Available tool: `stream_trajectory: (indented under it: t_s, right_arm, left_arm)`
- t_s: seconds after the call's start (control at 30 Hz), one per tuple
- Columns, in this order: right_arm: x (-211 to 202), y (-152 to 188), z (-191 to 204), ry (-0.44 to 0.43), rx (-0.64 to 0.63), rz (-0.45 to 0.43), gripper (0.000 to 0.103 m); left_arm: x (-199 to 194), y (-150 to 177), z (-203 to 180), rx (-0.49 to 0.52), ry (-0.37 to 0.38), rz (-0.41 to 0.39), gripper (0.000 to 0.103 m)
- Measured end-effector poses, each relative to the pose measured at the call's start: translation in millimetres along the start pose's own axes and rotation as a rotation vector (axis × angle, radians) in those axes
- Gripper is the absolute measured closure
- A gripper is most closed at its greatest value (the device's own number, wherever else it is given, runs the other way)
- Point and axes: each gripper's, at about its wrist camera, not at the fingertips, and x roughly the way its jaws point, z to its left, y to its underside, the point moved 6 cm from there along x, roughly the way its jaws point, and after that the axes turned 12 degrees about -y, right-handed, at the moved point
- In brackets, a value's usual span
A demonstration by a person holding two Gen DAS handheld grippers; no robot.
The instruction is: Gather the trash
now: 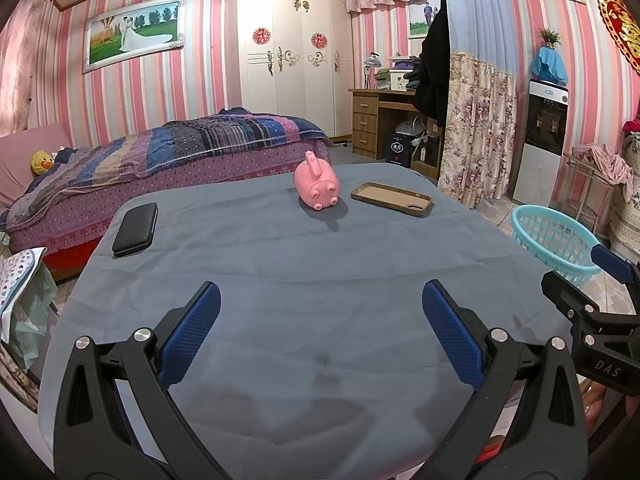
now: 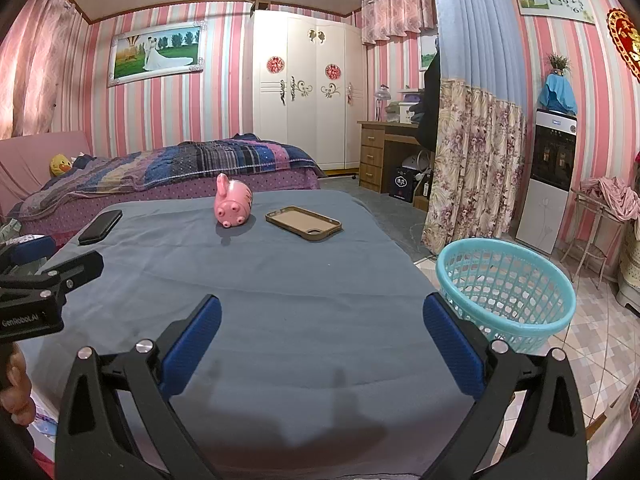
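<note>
A table under a blue-grey cloth (image 1: 320, 264) (image 2: 280, 280) carries three things at its far part: a pink pig toy (image 1: 317, 184) (image 2: 233, 206) lying on its side, a tan phone case (image 1: 392, 199) (image 2: 303, 222) to its right, and a black case (image 1: 135, 229) (image 2: 100, 227) at the far left. A turquoise plastic basket (image 2: 506, 292) (image 1: 554, 242) stands on the floor right of the table. My left gripper (image 1: 321, 328) is open and empty over the near cloth. My right gripper (image 2: 322, 332) is open and empty, near the table's right edge.
A bed (image 1: 168, 152) with a striped quilt lies behind the table on the left. A wooden desk (image 1: 380, 120), a flowered curtain (image 2: 472, 168) and a water dispenser (image 2: 548, 176) stand at the back right. Tiled floor (image 2: 592, 364) lies right of the table.
</note>
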Motion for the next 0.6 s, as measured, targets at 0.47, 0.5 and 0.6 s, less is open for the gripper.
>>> stream_trajectory:
  t_s: [0.47,0.5,0.6]
  right_arm:
    - [0.7,0.3,-0.4,0.000,0.000,0.000,0.004]
    - [0.4,0.6,-0.5,0.000,0.000,-0.001,0.004]
    - [0.7,0.8,-0.5,-0.001,0.000,0.000,0.004]
  left_arm:
    - [-1.6,1.8,-1.2,-0.001,-0.001,-0.001,0.005]
    - [-1.2,1.5,-1.0,0.000,0.000,0.000,0.005]
    - [-1.3,1.5,-0.9,0.001,-0.002,-0.003,0.005]
